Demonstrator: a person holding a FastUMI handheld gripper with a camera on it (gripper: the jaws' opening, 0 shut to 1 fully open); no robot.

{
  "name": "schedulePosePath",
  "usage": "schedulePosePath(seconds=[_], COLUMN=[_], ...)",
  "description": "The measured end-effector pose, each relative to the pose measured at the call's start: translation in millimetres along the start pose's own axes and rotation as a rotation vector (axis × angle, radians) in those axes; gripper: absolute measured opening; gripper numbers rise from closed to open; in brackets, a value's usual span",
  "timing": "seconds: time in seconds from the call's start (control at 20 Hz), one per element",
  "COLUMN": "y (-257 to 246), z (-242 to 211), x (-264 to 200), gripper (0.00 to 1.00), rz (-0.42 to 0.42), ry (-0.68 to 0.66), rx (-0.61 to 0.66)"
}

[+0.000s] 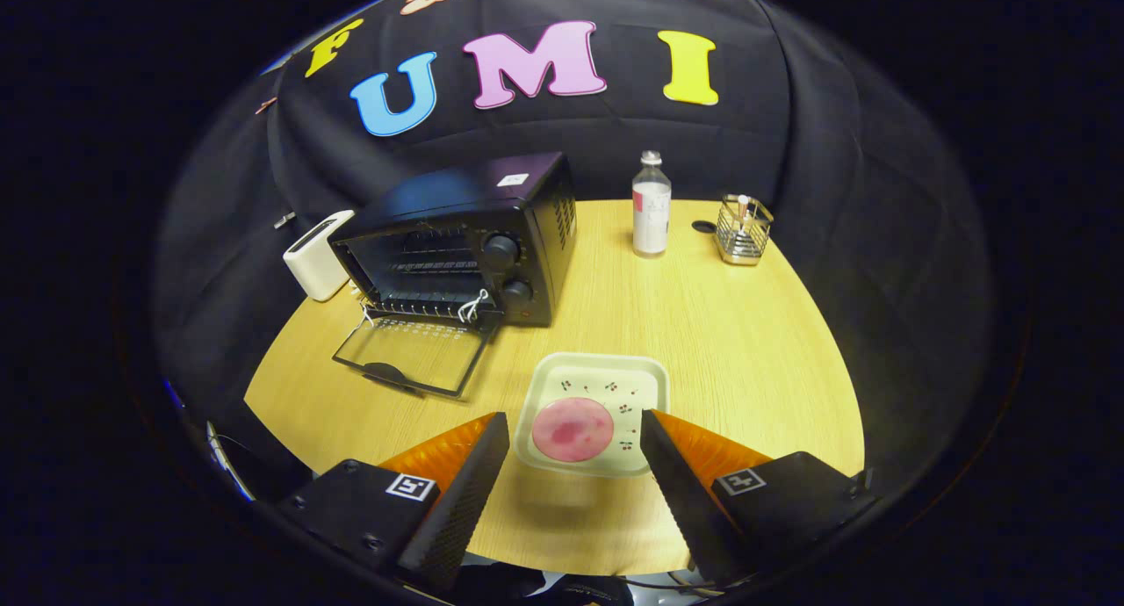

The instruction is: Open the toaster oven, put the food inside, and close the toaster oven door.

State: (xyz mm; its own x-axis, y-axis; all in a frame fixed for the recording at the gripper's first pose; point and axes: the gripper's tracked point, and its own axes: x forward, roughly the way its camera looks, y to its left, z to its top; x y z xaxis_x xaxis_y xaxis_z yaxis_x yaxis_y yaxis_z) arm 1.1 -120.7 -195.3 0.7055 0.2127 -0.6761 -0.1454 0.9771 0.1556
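The claw is hovering spread wide with nothing gripped, its fingers flanking a pink round of food lying on a pale tray, while farther left the toaster oven is standing with its door dropped open on the table.

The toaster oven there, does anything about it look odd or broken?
Nothing looks broken. The toaster oven has its glass door folded flat onto the table, with white string tied at the hinge. The open gripper frames the food.
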Motion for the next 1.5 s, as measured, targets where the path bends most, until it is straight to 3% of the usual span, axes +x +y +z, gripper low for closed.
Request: schedulePosePath(seconds=[0.2,0.5,1.0,1.1,1.15,1.45,1.5], y=[-37,-53,-47,-46,-46,-56,-57], z=[-10,-42,-62,-66,-68,-73,-73], x=[27,74,93,98,98,100,101], gripper=[1.00,0.99,0.96,0.77,0.62,0.17,0.16], rz=[0.027,0.113,0.155,0.141,0.134,0.022,-0.002], ry=[0.061,0.193,0.279,0.295,0.298,0.281,0.278], rx=[0.090,0.254,0.305,0.297,0.292,0.187,0.168])
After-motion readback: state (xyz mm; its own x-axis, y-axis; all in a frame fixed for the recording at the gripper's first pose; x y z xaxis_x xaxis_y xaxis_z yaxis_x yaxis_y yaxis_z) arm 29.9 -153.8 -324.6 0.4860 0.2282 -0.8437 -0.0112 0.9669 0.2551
